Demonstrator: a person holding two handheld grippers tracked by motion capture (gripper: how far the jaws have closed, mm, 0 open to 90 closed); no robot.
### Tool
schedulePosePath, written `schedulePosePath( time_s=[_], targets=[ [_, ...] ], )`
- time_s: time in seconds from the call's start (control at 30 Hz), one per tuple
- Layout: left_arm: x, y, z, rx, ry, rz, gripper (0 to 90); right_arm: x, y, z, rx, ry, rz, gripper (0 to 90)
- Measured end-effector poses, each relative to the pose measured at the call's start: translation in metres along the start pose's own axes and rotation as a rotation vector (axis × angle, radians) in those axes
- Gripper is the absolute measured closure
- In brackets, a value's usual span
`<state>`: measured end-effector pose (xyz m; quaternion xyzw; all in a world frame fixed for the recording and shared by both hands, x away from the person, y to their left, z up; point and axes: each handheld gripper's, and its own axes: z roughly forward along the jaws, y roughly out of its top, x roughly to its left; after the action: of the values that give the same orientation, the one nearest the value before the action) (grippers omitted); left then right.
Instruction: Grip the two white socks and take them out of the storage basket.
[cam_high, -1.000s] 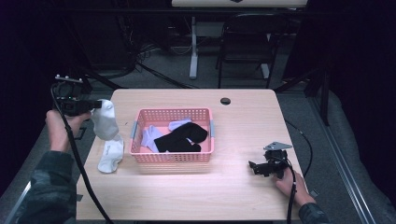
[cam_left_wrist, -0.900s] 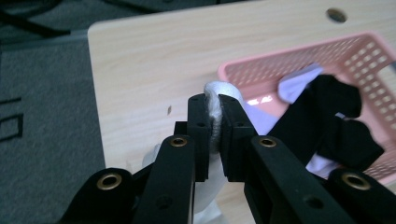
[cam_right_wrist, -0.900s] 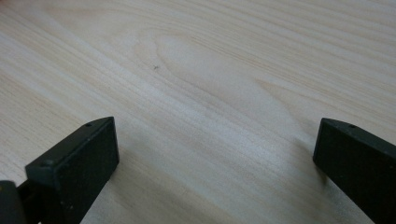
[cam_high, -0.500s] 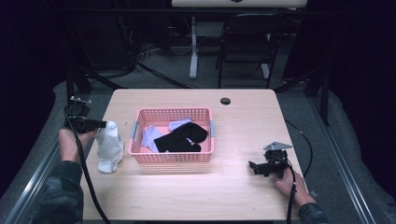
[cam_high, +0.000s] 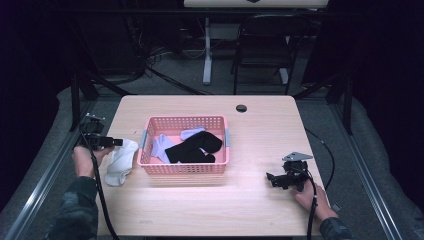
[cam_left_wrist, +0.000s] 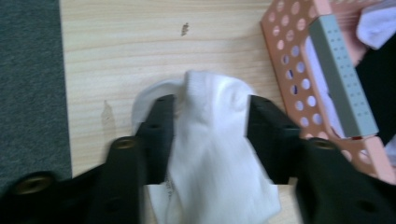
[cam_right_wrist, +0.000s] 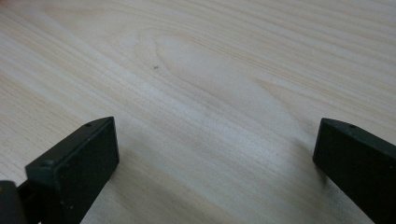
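Observation:
A white sock (cam_high: 121, 161) lies crumpled on the wooden table (cam_high: 260, 135), just left of the pink basket (cam_high: 185, 119). My left gripper (cam_high: 117, 142) is low over it. Its jaws have just been opening and now stand apart. In the left gripper view the white sock (cam_left_wrist: 215, 144) sits loosely between the two black jaws of the left gripper (cam_left_wrist: 210, 105), with the pink basket (cam_left_wrist: 299, 65) close by at the right. The basket holds a black sock (cam_high: 194, 148) and pale socks (cam_high: 160, 146). My right gripper (cam_high: 270, 178) (cam_right_wrist: 215, 140) rests open above bare wood.
A dark round cable hole (cam_high: 241, 108) sits near the table's far edge. A chair (cam_high: 262, 45) and a desk leg (cam_high: 207, 50) stand beyond the table. The table's left edge (cam_high: 107, 135) runs just behind the left hand. Cables trail from both grippers.
The left gripper came down from holding the white sock hanging in the air, lowering it onto the table beside the basket, and its jaws parted. The right gripper kept still.

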<state>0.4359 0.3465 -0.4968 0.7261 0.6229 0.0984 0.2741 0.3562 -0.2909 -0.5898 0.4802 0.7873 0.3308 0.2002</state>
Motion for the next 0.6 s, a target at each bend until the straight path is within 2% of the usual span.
schedulePosePath(
  time_s=[0.03,0.2,0.33,0.43,0.47,0.6],
  targets=[
    [0.000,-0.003,-0.002,-0.005,0.008,-0.006,38.8,0.000,0.000,0.000,0.000,0.000,0.000,0.0],
    [-0.001,-0.021,-0.014,-0.041,0.015,-0.015,23.3,0.000,0.000,0.000,0.000,0.000,0.000,0.0],
    [-0.004,-0.034,-0.025,-0.058,0.022,0.002,17.1,0.000,0.000,0.000,0.000,0.000,0.000,0.0],
    [-0.008,-0.043,-0.033,-0.080,0.024,0.012,15.5,0.000,0.000,0.000,0.000,0.000,0.000,0.0],
    [-0.009,-0.045,-0.035,-0.081,0.028,0.027,15.4,0.000,0.000,0.000,0.000,0.000,0.000,0.0],
    [-0.014,-0.056,-0.038,-0.086,0.024,0.032,14.7,0.000,0.000,0.000,0.000,0.000,0.000,0.0]
  ],
)
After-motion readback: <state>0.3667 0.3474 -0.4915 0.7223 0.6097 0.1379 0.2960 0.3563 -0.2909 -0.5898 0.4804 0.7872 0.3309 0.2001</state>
